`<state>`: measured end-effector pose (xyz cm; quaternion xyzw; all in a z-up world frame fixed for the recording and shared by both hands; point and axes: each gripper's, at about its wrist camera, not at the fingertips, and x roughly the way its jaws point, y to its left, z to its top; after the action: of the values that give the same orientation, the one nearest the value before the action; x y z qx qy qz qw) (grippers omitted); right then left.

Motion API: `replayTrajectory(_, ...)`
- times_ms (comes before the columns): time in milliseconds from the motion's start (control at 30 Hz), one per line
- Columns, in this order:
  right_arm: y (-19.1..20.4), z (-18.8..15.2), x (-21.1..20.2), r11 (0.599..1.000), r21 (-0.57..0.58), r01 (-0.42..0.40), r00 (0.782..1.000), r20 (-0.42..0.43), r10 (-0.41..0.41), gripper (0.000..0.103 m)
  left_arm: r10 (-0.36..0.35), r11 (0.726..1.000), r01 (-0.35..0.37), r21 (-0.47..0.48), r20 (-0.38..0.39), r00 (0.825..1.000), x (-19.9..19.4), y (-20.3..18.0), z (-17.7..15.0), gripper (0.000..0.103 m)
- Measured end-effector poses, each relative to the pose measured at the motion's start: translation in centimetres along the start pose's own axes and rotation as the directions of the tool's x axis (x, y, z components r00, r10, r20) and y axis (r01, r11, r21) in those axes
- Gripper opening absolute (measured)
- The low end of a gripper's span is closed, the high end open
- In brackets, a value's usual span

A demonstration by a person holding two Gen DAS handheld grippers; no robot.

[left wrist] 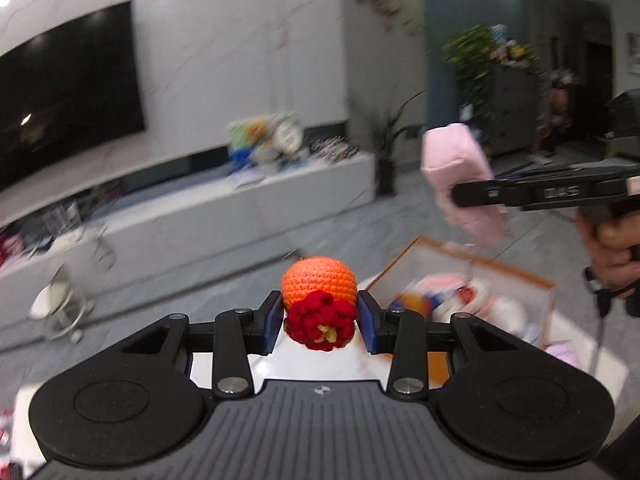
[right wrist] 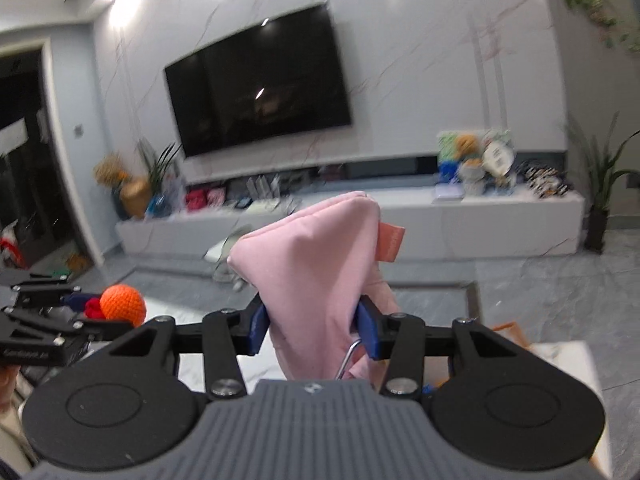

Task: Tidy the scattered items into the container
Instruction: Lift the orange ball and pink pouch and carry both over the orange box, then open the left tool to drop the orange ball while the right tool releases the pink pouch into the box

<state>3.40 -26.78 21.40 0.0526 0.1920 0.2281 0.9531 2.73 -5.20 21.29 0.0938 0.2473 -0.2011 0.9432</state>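
My left gripper [left wrist: 320, 322] is shut on an orange crocheted ball with a red flower [left wrist: 319, 302], held in the air. It also shows at the left of the right wrist view [right wrist: 122, 304]. My right gripper [right wrist: 314, 330] is shut on a pink fabric pouch [right wrist: 320, 276] with a metal clip hanging below it. In the left wrist view the pouch [left wrist: 460, 176] hangs above an orange-rimmed white box [left wrist: 532, 280] that holds several soft items.
A white tabletop [left wrist: 320, 364] lies below the left gripper. A long white TV bench [right wrist: 440, 220] with toys and a wall TV [right wrist: 260, 80] stand behind. Potted plants [right wrist: 600, 200] stand at the right. A white stool [left wrist: 56, 300] stands on the grey floor.
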Motion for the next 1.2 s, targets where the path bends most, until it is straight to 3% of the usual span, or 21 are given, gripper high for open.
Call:
replayTrajectory(133,-1.0,1.9,-3.9,0.999,-0.006,0.034,0.994,0.108,-0.033,0.049,-0.074,0.996,0.067,0.062,0.12,0.99,-1.7,-4.0,3.1,0.045)
replayTrajectory(500,-3.8,3.8,-9.2,0.994,0.014,0.111,0.962,0.248,-0.111,0.05,-0.204,0.979,0.194,0.067,0.24,0.949,1.9,-9.1,5.1,0.045)
replayTrajectory(700,-6.7,2.6,-6.0,0.991,0.062,0.121,0.972,0.197,-0.131,0.05,-0.272,0.962,0.262,0.076,0.303,0.913,3.9,-11.9,6.2,0.045)
replayTrajectory(933,-10.2,1.1,-2.0,0.984,0.12,0.133,0.981,0.128,-0.148,0.05,-0.248,0.965,0.258,-0.039,0.171,0.954,13.7,-10.9,3.3,0.045)
replayTrajectory(1100,-12.8,-0.5,1.2,0.973,0.154,0.171,0.98,0.08,-0.185,0.05,-0.232,0.963,0.238,-0.123,0.065,0.971,19.5,-8.4,0.0,0.045)
replayTrajectory(1200,-14.3,-1.9,3.1,0.966,0.164,0.198,0.977,0.051,-0.209,0.05,-0.201,0.973,0.202,-0.116,0.016,0.979,21.7,-7.4,-1.2,0.045)
